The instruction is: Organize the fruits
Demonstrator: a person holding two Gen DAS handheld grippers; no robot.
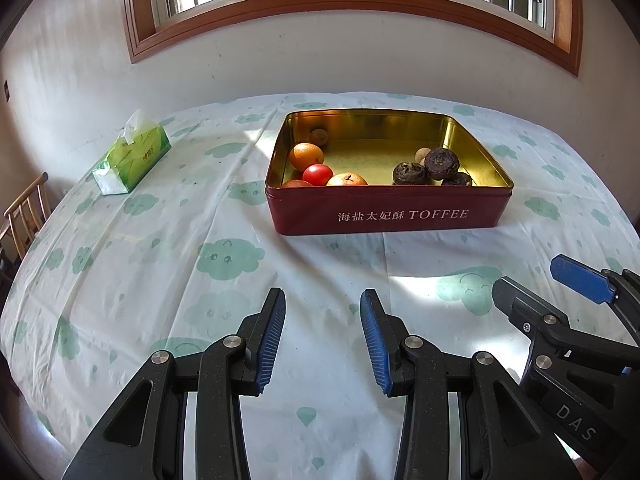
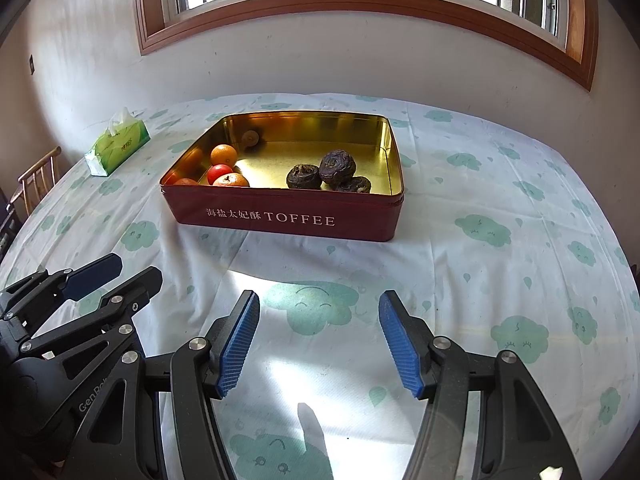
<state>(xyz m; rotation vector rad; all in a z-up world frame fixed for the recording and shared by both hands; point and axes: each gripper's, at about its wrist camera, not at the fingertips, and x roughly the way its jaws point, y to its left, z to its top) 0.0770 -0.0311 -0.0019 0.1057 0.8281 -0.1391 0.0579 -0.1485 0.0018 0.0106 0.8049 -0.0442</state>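
Note:
A red TOFFEE tin [image 1: 388,212] [image 2: 288,220] with a gold inside stands open on the table. At its left end lie an orange [image 1: 306,156] [image 2: 224,155], a red tomato [image 1: 317,175] [image 2: 219,173], an orange-yellow fruit [image 1: 347,179] [image 2: 231,180] and a small brown fruit [image 1: 319,136] [image 2: 251,137]. At its right end lie dark wrinkled fruits [image 1: 441,163] [image 2: 337,166]. My left gripper [image 1: 323,312] is open and empty, short of the tin. My right gripper [image 2: 319,314] is open and empty beside it and shows in the left wrist view [image 1: 536,284].
A green tissue box [image 1: 132,158] [image 2: 118,148] lies at the table's far left. A wooden chair [image 1: 24,216] stands past the left edge. The table has a white cloth with green cloud prints [image 1: 228,258]. A wall and window stand behind.

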